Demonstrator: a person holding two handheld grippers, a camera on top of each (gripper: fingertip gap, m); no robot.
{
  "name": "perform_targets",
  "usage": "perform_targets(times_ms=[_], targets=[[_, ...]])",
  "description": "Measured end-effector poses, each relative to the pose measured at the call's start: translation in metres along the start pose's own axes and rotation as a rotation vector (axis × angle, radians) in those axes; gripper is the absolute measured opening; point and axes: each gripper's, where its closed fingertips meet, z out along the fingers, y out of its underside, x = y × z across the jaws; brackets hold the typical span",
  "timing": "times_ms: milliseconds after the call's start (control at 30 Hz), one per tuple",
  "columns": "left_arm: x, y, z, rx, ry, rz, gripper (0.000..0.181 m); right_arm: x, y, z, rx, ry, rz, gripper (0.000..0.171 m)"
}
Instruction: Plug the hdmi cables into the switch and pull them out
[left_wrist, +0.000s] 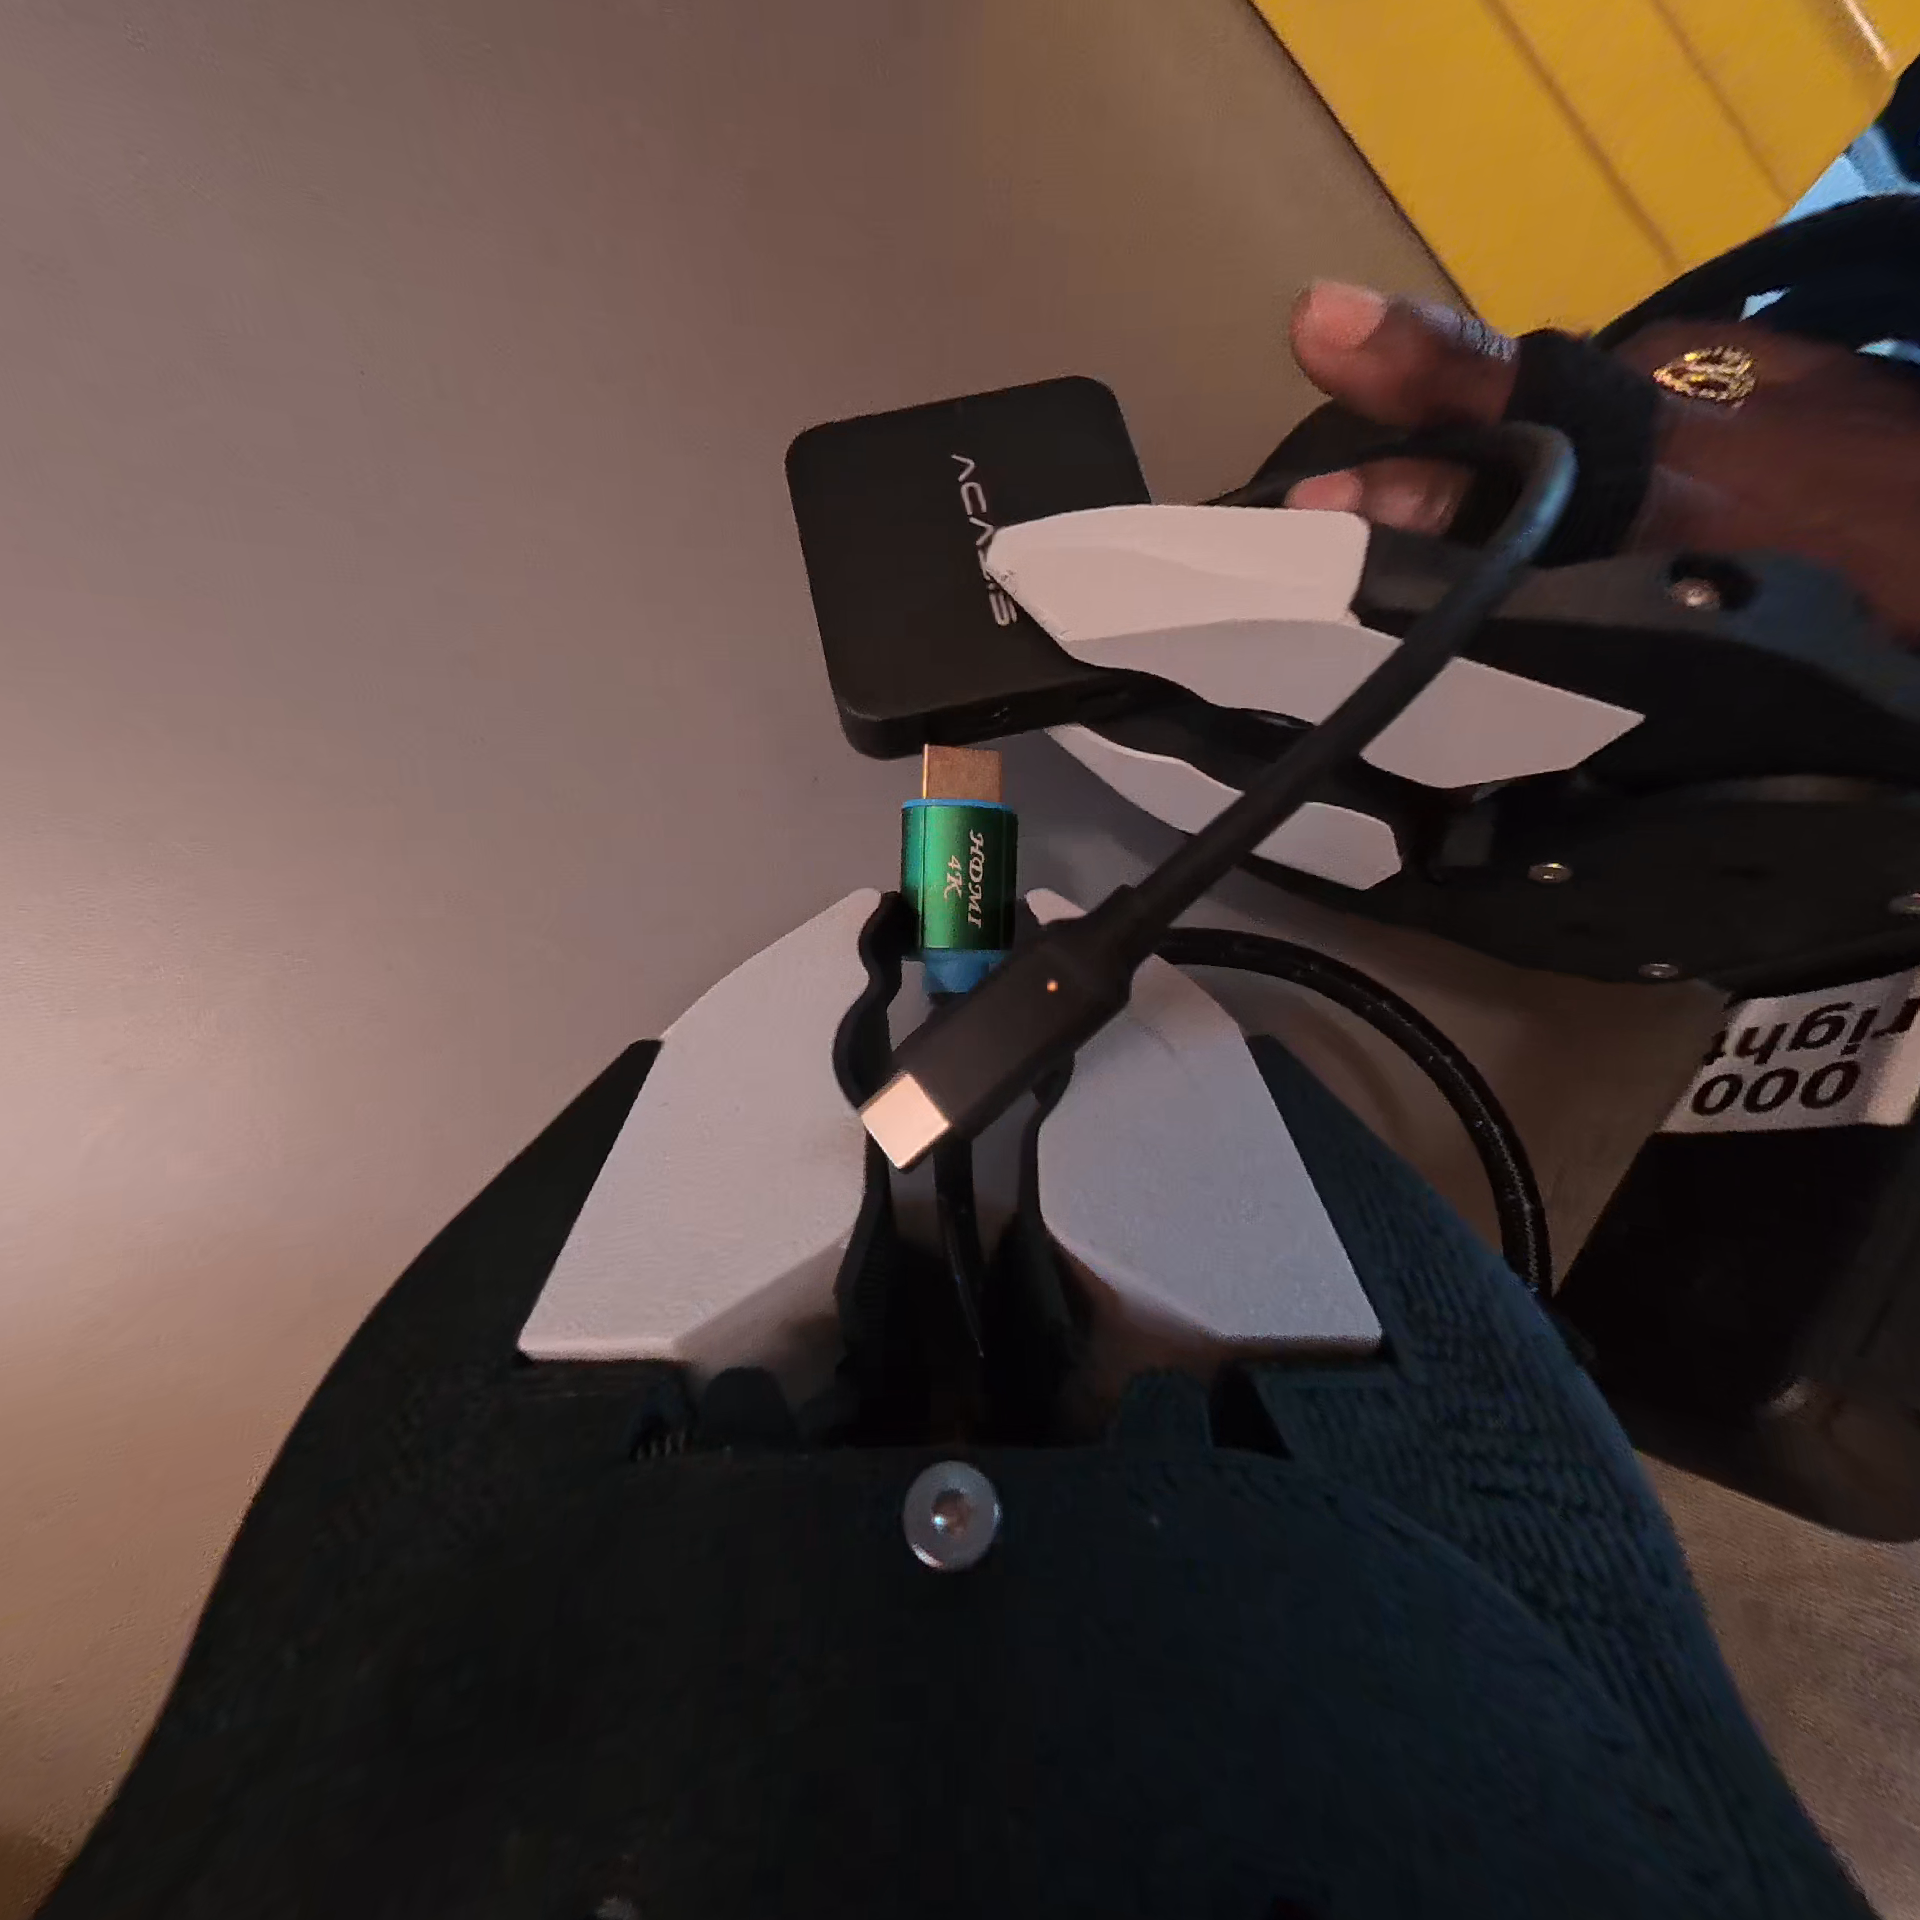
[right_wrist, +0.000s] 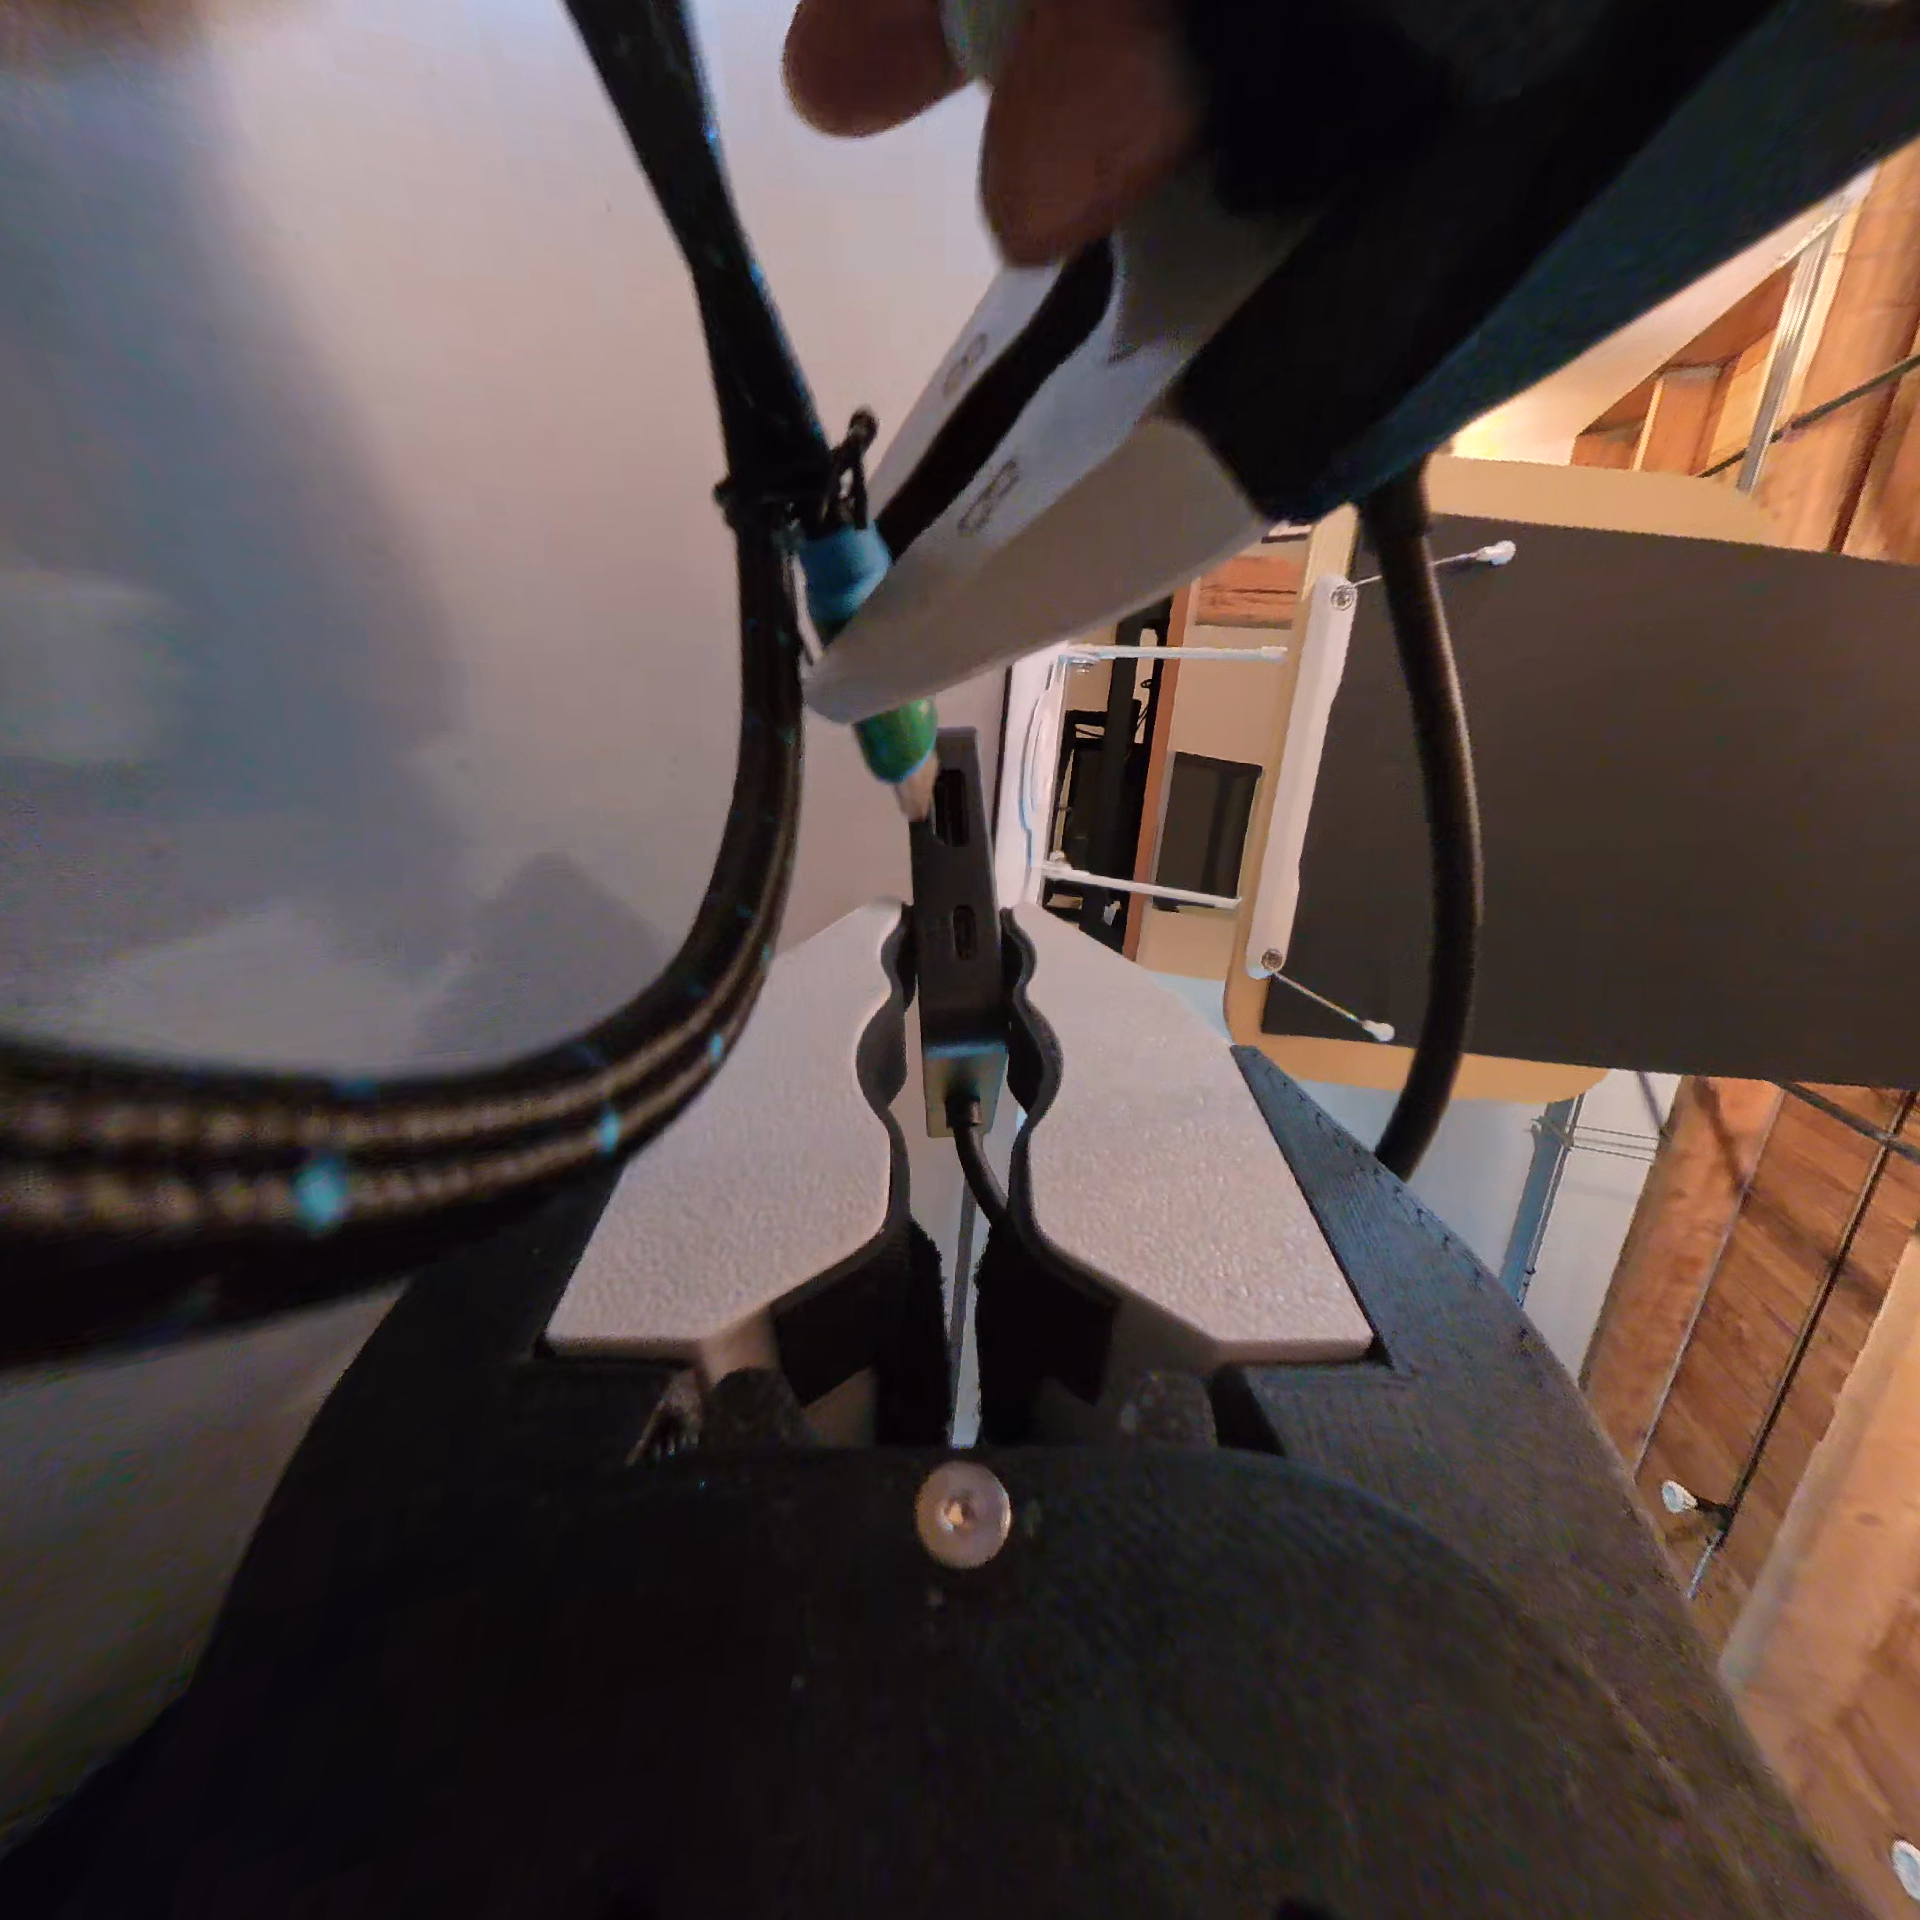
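My left gripper (left_wrist: 951, 920) is shut on a green HDMI plug (left_wrist: 958, 878) with a gold tip, held upright just under the edge of the black switch (left_wrist: 914, 561). The tip touches or sits just inside the switch's port; I cannot tell how deep. My right gripper (right_wrist: 956, 925) is shut on the switch (right_wrist: 951, 914), seen edge-on with its ports showing. The green plug (right_wrist: 899, 743) meets the switch's upper port there, held by the left gripper (right_wrist: 862, 686). The right gripper (left_wrist: 1049, 675) shows in the left wrist view, clamping the switch. A black USB-C lead (left_wrist: 997, 1039) hangs from the switch.
The braided HDMI cable (right_wrist: 436, 1112) loops across the left of the right wrist view. A person's hand (left_wrist: 1455, 395) holds the right gripper. A grey tabletop (left_wrist: 416, 520) lies behind. A yellow surface (left_wrist: 1558, 125) is far right. A black board (right_wrist: 1610, 810) and wooden walls stand behind.
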Motion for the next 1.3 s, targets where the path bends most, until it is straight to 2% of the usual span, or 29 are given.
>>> perform_targets(times_ms=[200, 233, 267, 300, 533, 633, 667, 800, 933, 1100, 1200, 1233, 1267, 1300], targets=[[0.003, 0.001, 0.002, 0.041, 0.092, -0.069, 0.021, -0.007, -0.003, 0.001, -0.002, -0.004, -0.053, 0.014], [0.004, 0.001, 0.002, 0.052, 0.108, -0.082, 0.021, -0.007, -0.003, 0.001, 0.002, 0.006, -0.058, 0.01], [0.005, 0.002, 0.002, 0.054, 0.116, -0.09, 0.021, -0.006, -0.004, 0.0, 0.004, 0.016, -0.065, 0.014], [0.005, 0.003, 0.003, 0.054, 0.118, -0.092, 0.021, -0.005, -0.005, -0.001, 0.009, 0.026, -0.068, 0.009], [0.0, 0.01, 0.002, 0.057, 0.123, -0.149, 0.021, -0.008, -0.014, -0.004, 0.031, 0.057, -0.166, 0.013], [-0.001, 0.012, 0.004, 0.047, 0.095, -0.139, 0.02, -0.011, -0.016, -0.004, 0.051, 0.056, -0.202, 0.008], [0.0, 0.013, 0.004, 0.044, 0.095, -0.131, 0.02, -0.011, -0.017, -0.004, 0.069, 0.061, -0.223, 0.013], [0.006, 0.019, 0.002, 0.013, 0.14, -0.079, 0.02, -0.02, -0.024, -0.009, 0.202, 0.03, -0.285, 0.013], [0.008, 0.016, 0.007, -0.015, 0.086, -0.022, 0.019, -0.029, -0.034, -0.018, 0.291, -0.026, -0.286, 0.012], [0.004, 0.009, 0.013, 0.053, 0.057, -0.045, 0.019, -0.03, -0.028, -0.013, 0.247, -0.044, -0.254, 0.011], [0.008, 0.005, 0.006, 0.102, 0.051, -0.009, 0.025, -0.021, -0.025, -0.014, 0.238, -0.024, -0.206, 0.013], [0.008, 0.007, 0.003, 0.088, 0.028, 0.008, 0.042, -0.02, -0.023, -0.013, 0.238, -0.028, -0.184, 0.014], [0.007, 0.011, 0.0, 0.059, -0.005, 0.03, 0.051, -0.02, -0.02, -0.012, 0.224, -0.019, -0.185, 0.015], [0.007, 0.015, -0.003, 0.044, -0.034, 0.06, 0.05, -0.019, -0.018, -0.011, 0.211, -0.006, -0.2, 0.014]])
